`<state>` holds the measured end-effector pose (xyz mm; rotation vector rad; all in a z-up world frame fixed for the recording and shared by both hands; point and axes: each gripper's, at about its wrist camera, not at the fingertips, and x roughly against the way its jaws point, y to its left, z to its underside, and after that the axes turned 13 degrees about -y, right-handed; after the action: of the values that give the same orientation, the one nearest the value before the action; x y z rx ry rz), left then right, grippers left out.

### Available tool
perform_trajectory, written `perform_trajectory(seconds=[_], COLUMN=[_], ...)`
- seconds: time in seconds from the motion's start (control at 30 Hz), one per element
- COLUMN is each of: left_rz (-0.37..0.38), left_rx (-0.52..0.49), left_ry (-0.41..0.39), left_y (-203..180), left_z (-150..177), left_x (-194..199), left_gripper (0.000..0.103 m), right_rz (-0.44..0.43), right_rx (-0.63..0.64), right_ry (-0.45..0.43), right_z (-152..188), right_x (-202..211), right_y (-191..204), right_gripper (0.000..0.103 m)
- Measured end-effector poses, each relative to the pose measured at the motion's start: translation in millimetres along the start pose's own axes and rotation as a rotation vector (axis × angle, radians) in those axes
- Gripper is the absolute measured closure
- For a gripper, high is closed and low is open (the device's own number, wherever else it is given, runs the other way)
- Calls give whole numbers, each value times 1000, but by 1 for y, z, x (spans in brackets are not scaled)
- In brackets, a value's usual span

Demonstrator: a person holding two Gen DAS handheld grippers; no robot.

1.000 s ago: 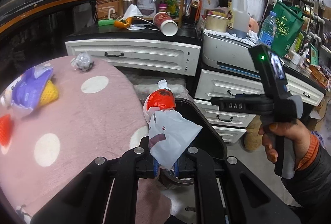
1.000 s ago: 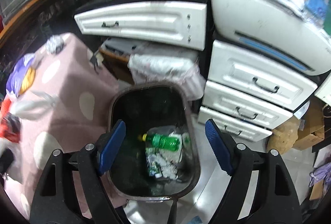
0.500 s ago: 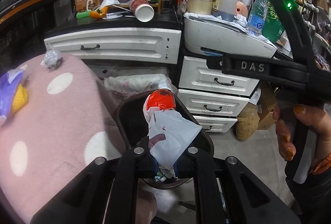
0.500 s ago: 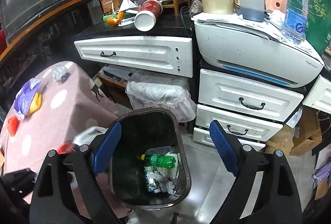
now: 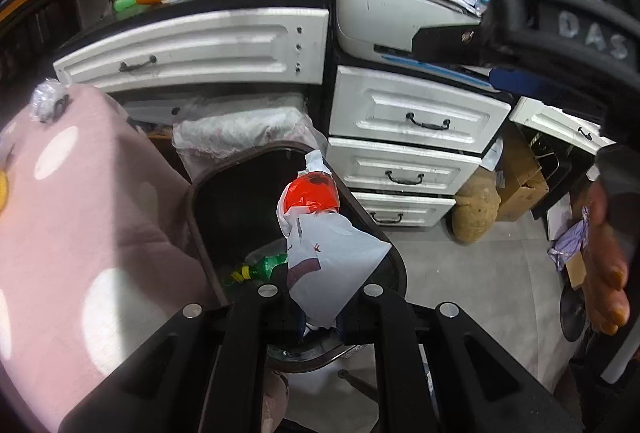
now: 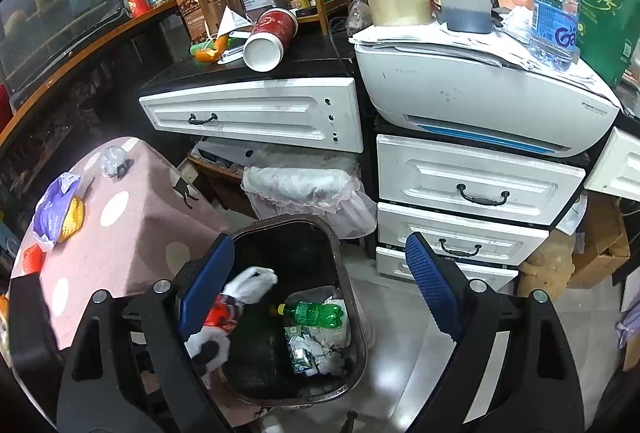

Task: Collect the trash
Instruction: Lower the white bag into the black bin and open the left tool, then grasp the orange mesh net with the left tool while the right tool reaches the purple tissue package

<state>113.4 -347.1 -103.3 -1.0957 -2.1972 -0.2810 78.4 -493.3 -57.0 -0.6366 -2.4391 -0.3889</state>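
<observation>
Wrapper (image 5: 324, 257) up front: crumpled white plastic with a red printed patch, twisted to a point at its far end. Below it gapes the dark trash bin (image 5: 200, 217), already holding a green bottle (image 6: 316, 314) and scrunched white scraps. Pink dotted cloth (image 5: 80, 225) covers the table on the left, with a foil ball (image 5: 48, 103) at its far edge; white drawers (image 5: 416, 113) stand beyond the bin. The left gripper (image 5: 320, 317) is beginning to open, yet its jaws are barely apart and still pinch the wrapper's near end, which pokes out past the fingers, over the bin. The right gripper (image 6: 320, 289) hangs spread wide and empty above the bin.
</observation>
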Motion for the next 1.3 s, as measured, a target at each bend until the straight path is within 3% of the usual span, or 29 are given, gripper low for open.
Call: perform_trajectory(seconds=[0.03, 0.07, 0.1, 0.17, 0.3, 0.5, 0.83, 1.13, 1.3], left_rz=[3, 2, -6, -15, 19, 15, -46, -96, -176], left_rx=[2, 3, 4, 20, 64, 69, -13, 96, 139], left_ry=[8, 15, 14, -9, -20, -47, -113, -145, -180], left_y=[1, 0, 1, 3, 5, 3, 5, 48, 80], left_z=[0, 0, 1, 1, 0, -1, 1, 8, 18], left_x=[-3, -5, -7, -4, -1, 12, 51, 86, 112], left_gripper=[85, 69, 43, 20, 10, 8, 5, 6, 6], right_rz=[0, -2, -3, -8, -5, 0, -14, -84, -153], right_rx=[-4, -12, -18, -30, -36, -52, -46, -21, 30], right_ry=[3, 8, 11, 16, 13, 2, -5, 2, 9], right_z=[0, 1, 2, 2, 1, -1, 1, 7, 14], right_x=[0, -1, -1, -2, -1, 0, 0, 0, 1], right_y=[-1, -1, -2, -4, -5, -10, -5, 14, 38], right_gripper=[17, 17, 17, 17, 17, 16, 10, 10, 10])
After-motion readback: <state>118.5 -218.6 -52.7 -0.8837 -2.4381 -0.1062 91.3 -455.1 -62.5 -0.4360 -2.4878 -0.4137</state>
